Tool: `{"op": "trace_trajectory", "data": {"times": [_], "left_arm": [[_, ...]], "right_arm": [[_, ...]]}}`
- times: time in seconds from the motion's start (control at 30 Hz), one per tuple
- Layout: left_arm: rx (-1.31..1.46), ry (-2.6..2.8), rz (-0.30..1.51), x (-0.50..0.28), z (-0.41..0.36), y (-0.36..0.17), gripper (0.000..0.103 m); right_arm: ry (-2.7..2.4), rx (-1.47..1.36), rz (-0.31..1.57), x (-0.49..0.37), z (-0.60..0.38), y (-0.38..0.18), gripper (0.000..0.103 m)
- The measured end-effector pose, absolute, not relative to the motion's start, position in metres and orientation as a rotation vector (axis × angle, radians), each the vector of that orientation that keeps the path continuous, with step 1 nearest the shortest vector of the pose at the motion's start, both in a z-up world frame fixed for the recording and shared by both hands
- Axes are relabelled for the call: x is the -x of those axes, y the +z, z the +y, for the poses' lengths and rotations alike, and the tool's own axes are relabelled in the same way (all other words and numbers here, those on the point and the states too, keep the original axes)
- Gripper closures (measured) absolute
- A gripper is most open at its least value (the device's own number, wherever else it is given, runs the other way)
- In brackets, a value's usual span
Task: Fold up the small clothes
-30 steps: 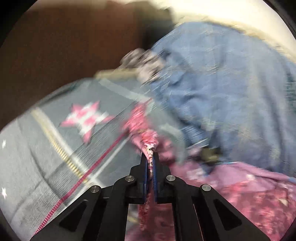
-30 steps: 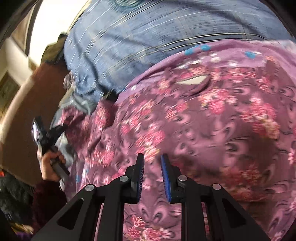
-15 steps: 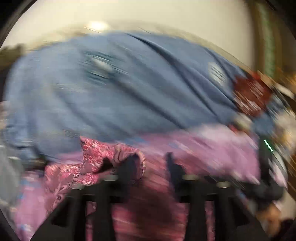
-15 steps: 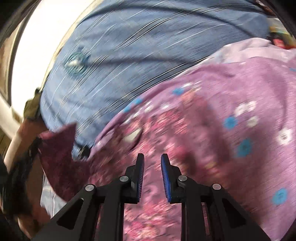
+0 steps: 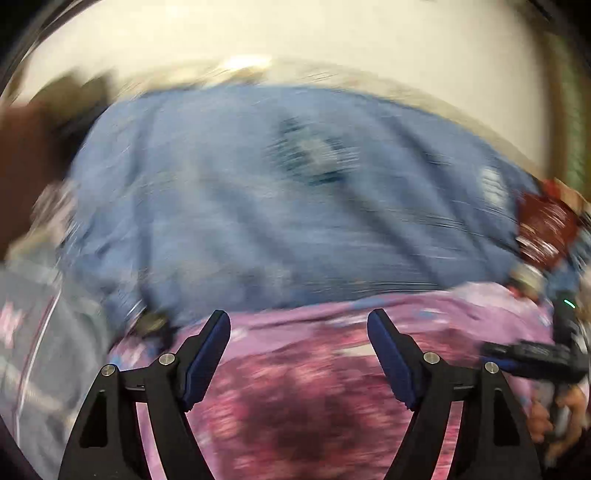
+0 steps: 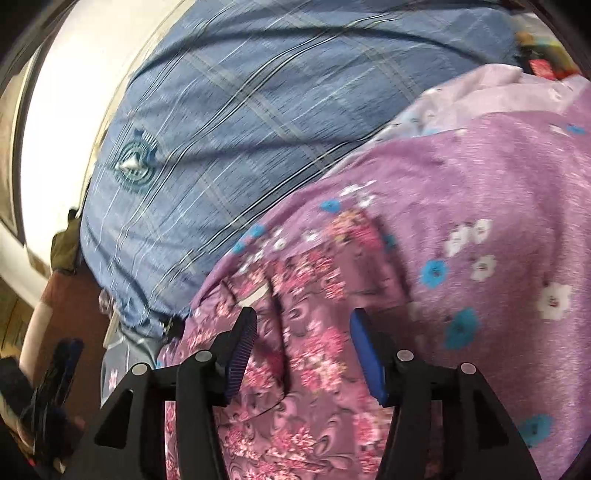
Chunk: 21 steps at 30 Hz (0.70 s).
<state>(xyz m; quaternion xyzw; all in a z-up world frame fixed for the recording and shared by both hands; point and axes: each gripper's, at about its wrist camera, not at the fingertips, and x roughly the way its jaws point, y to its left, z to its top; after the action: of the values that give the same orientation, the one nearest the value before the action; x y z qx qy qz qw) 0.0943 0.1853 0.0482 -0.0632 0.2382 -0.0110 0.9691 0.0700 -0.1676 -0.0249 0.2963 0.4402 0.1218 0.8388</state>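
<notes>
A small maroon garment with pink flowers [image 6: 310,354] lies on a lilac flowered sheet [image 6: 498,229]. It also shows, blurred, in the left wrist view [image 5: 295,398]. My right gripper [image 6: 301,354] is open and empty, its fingers spread just above the garment. My left gripper [image 5: 299,354] is open and empty over the same cloth. The other gripper shows at the right edge of the left wrist view [image 5: 535,354] and at the lower left of the right wrist view [image 6: 55,380].
A big blue checked pillow or quilt [image 6: 266,122] rises behind the garment, also in the left wrist view [image 5: 288,192]. A grey cloth with a pink star [image 5: 33,339] lies at the left. A pale wall [image 5: 295,33] stands behind.
My left gripper let go of the garment, opened wide and swung right toward the pillow. My right gripper opened from nearly shut and moved over the garment's edge.
</notes>
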Motion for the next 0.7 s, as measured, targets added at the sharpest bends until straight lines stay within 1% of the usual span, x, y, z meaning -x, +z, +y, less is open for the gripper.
{"op": "trace_trajectory", "data": {"times": [0.07,0.13,0.2,0.27,0.33,0.37,0.43,0.47,0.5,0.53,0.6,0.67,0.7], "left_arm": [[0.222,0.042,0.525,-0.100,0.208,0.032,0.027],[0.256,0.122,0.571,-0.114,0.218,0.019,0.027],[0.243,0.199,0.656,-0.138,0.213,0.000,0.028],[0.222,0.242,0.741,-0.151,0.206,-0.021,0.028],[0.197,0.258,0.803,-0.165,0.196,-0.031,0.028],[0.179,0.264,0.835,-0.172,0.190,-0.035,0.028],[0.143,0.262,0.871,-0.185,0.192,-0.043,0.028],[0.101,0.261,0.899,-0.192,0.183,-0.050,0.028],[0.062,0.275,0.926,-0.195,0.185,-0.055,0.028],[0.037,0.291,0.942,-0.198,0.186,-0.060,0.028],[0.019,0.311,0.953,-0.194,0.184,-0.063,0.026],[0.036,0.314,0.959,-0.198,0.185,-0.066,0.026],[0.043,0.319,0.959,-0.201,0.185,-0.065,0.026]], "right_arm": [[0.313,-0.556,0.940,-0.074,-0.144,-0.020,0.047],[0.359,-0.434,0.940,-0.072,-0.117,-0.014,0.047],[0.404,-0.254,0.930,-0.063,-0.077,-0.008,0.043],[0.434,-0.109,0.896,-0.057,-0.042,-0.007,0.031],[0.431,-0.029,0.873,-0.055,-0.017,-0.010,0.024],[0.420,0.004,0.875,-0.057,-0.006,-0.015,0.022],[0.360,0.061,0.919,-0.065,0.010,-0.035,0.022],[0.322,0.068,0.954,-0.070,0.011,-0.047,0.033],[0.295,0.047,0.980,-0.076,0.005,-0.055,0.051],[0.268,0.009,1.002,-0.079,-0.005,-0.058,0.083],[0.275,-0.188,0.990,-0.081,-0.039,-0.048,0.090],[0.244,-0.304,0.966,-0.082,-0.071,-0.037,0.091],[0.243,-0.421,0.961,-0.083,-0.097,-0.031,0.091]]}}
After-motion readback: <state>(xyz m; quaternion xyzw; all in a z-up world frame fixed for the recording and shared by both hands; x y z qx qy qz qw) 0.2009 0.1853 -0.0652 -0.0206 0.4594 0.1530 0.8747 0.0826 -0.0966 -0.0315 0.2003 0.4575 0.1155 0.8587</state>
